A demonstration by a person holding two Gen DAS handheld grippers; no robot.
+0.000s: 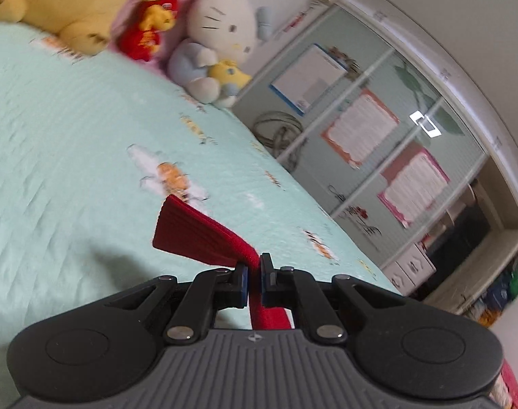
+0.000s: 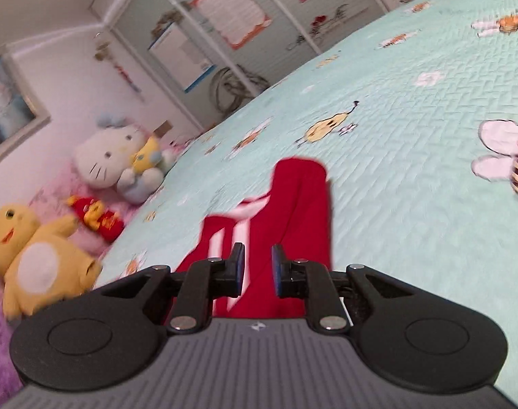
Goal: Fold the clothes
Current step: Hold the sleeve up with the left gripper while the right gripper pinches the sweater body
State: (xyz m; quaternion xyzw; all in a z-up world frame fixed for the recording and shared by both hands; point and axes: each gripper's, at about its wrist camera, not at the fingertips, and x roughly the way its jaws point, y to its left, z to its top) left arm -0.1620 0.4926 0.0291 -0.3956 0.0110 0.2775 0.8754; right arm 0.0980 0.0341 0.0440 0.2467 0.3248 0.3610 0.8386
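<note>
A red garment [image 1: 204, 235] with a ribbed cuff sticks up between the fingers of my left gripper [image 1: 254, 272], which is shut on it above the mint bedspread [image 1: 71, 156]. In the right wrist view the same red garment [image 2: 299, 211], with white stripes, lies on the bedspread [image 2: 412, 177] just ahead of my right gripper [image 2: 257, 266]. That gripper stands open with a narrow gap, and the cloth shows through the gap beneath it. Whether its pads touch the cloth I cannot tell.
Plush toys line the head of the bed: a yellow one [image 1: 71, 3], a small red one [image 1: 149, 30] and a white cat [image 1: 218, 41]. A glass-door cabinet [image 1: 378, 129] with papers stuck on it runs along the bedside.
</note>
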